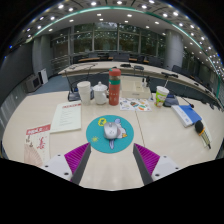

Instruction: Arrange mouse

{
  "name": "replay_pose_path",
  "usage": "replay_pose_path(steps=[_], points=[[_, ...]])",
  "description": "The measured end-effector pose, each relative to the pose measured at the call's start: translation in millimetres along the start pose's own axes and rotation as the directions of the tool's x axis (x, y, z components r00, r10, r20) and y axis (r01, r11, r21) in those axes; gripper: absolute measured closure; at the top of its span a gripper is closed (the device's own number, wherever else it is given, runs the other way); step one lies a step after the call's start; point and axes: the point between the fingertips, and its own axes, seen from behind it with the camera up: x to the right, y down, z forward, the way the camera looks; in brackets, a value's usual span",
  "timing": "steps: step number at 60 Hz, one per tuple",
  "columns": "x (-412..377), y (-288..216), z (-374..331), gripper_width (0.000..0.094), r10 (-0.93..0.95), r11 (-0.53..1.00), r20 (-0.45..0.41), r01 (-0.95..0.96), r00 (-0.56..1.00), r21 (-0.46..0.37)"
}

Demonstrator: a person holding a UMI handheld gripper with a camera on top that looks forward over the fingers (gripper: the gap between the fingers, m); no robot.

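A white computer mouse [114, 129] lies on a round teal mouse mat [110, 133] in the middle of a pale wooden table [160, 135]. My gripper [112, 160] is just short of the mat, with its two fingers spread wide apart. The magenta pads [76, 155] on the fingers face each other with bare table between them. Nothing is held. The mouse is a little ahead of the fingertips, roughly centred between them.
Beyond the mat stand a red canister [115, 88], white cups [84, 92], a white teapot [100, 93] and a green-and-white cup [162, 95]. A paper sheet [67, 116] and red-and-white leaflets [36, 135] lie left; a blue-white object [186, 114] lies right.
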Motion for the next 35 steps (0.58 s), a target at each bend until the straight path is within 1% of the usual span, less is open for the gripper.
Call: replay_pose_path(steps=[5,11,18,25,35], points=[[-4,14,-25,0.0077,0.018,1.000,0.000,-0.018,1.000,-0.017],[-5,25,-46,0.0073,0.008,1.000,-0.009,-0.008,1.000,-0.018],[-8,34,-60,0.0075,0.018,1.000,-0.003,-0.018,1.000,-0.022],[-4,32,-69,0.0081,0.010,1.000,-0.017,-0.010,1.000,-0.004],[-10,27,-78,0.0077,0.006,1.000,0.001,-0.006,1.000,0.007]])
